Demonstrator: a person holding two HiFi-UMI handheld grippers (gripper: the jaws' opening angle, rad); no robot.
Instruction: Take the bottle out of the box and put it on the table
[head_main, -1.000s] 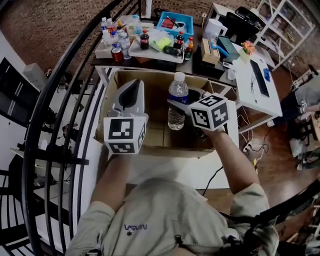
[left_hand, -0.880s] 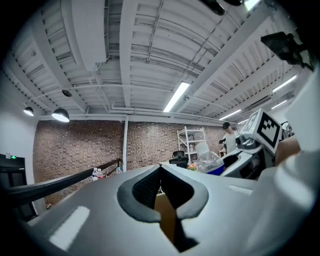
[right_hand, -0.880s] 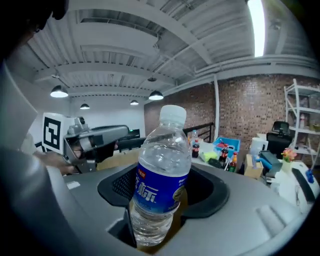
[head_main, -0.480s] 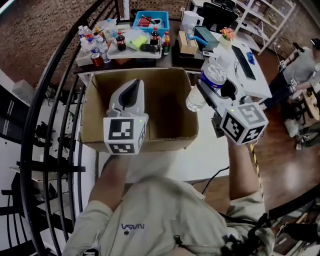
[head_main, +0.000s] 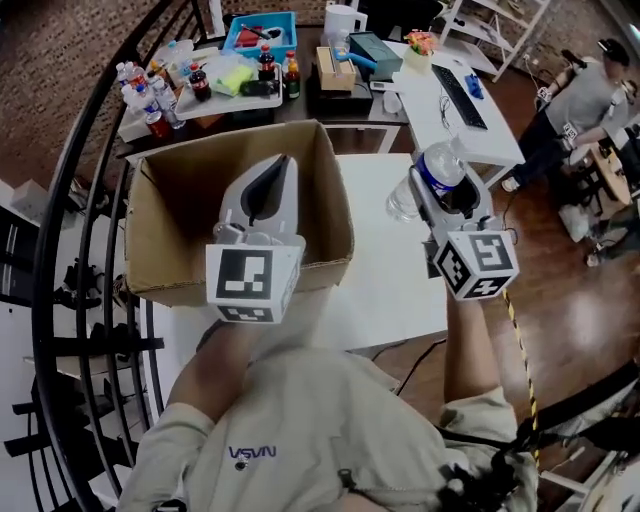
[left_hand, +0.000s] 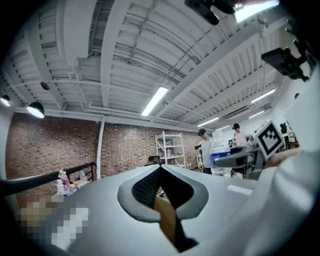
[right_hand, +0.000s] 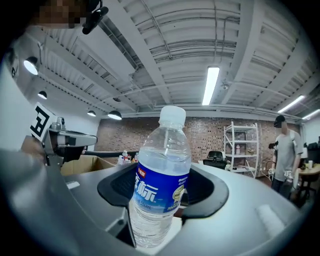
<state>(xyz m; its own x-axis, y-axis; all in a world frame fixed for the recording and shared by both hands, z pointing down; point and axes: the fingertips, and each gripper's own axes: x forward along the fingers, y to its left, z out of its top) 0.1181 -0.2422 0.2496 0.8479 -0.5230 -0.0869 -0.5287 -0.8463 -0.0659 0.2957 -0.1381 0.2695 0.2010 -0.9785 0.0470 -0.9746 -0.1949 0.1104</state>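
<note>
A clear water bottle (head_main: 428, 172) with a blue label and white cap is held upright by my right gripper (head_main: 436, 196), which is shut on its body. It hangs above the right part of the white table (head_main: 385, 270), outside the cardboard box (head_main: 335, 195). In the right gripper view the bottle (right_hand: 167, 145) stands between the dark pads of that gripper (right_hand: 164, 186), and the box (right_hand: 82, 164) lies to the left. My left gripper (head_main: 270, 172) hovers over the box with its jaws together and nothing in them. The left gripper (left_hand: 160, 172) view shows the bottle (left_hand: 219, 152) at the right.
A dark table behind the box carries a tray of drink bottles (head_main: 160, 85) and a blue bin (head_main: 262, 30). A white desk with a keyboard (head_main: 458, 85) stands at the back right, with a seated person (head_main: 590, 90) beyond. A black curved railing (head_main: 70, 200) runs along the left.
My right gripper has lifted the bottle out of the box and carried it right, over the white table. The left gripper has stayed above the box.
</note>
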